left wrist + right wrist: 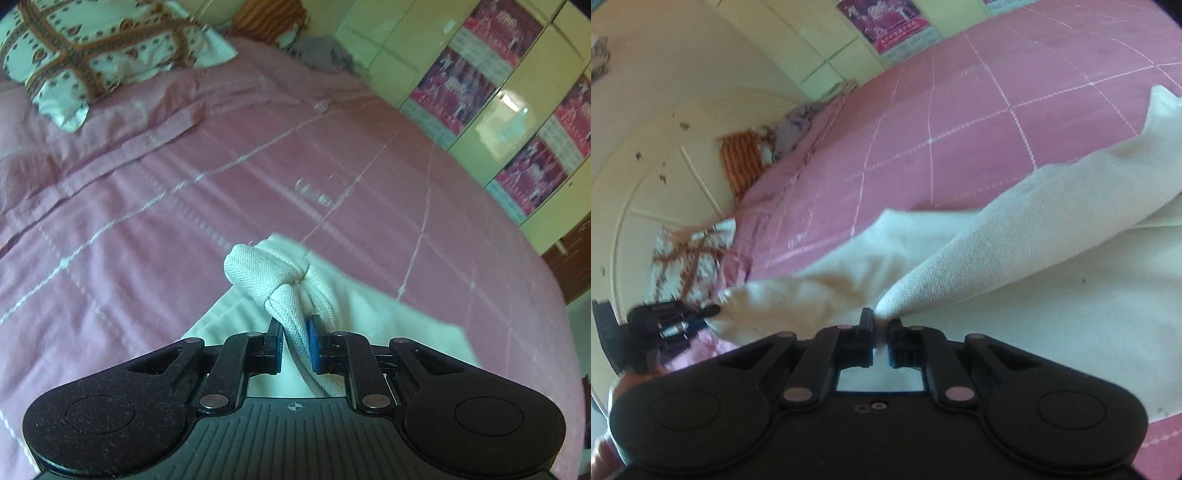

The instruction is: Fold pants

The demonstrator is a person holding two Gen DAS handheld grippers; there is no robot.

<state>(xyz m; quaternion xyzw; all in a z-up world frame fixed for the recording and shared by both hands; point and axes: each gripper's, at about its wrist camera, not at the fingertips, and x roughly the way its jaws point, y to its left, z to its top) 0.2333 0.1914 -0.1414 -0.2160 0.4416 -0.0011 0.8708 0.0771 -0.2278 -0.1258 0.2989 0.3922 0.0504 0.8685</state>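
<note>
The white pants point(1015, 236) lie on the pink checked bedspread point(155, 206) of the bed, with most of the cloth spread flat close under both cameras and one long fold of it raised off the surface. In the right wrist view that raised fold runs as a taut ridge from the far right of the bedspread down to the right gripper point(881, 325), whose jaws are pressed together on the tip of the fold, with only a thin edge of white cloth between them. In the left wrist view the left gripper point(295, 332) has its jaws closed on a bunched, twisted wad of the same white fabric point(280, 280), which rises as a knot-like lump just beyond the jaws and widens into the flat cloth behind. The left gripper also shows at the left edge of the right wrist view point(665, 325), touching another lifted corner of the pants.

Farther out, a patterned pillow point(92, 55) rests near the far left corner of the bed, with an orange striped cushion point(269, 18) and a grey crumpled cloth point(321, 51) along the far edge. Cream wardrobe doors with pink posters point(458, 85) stand beside the right edge of the bed.
</note>
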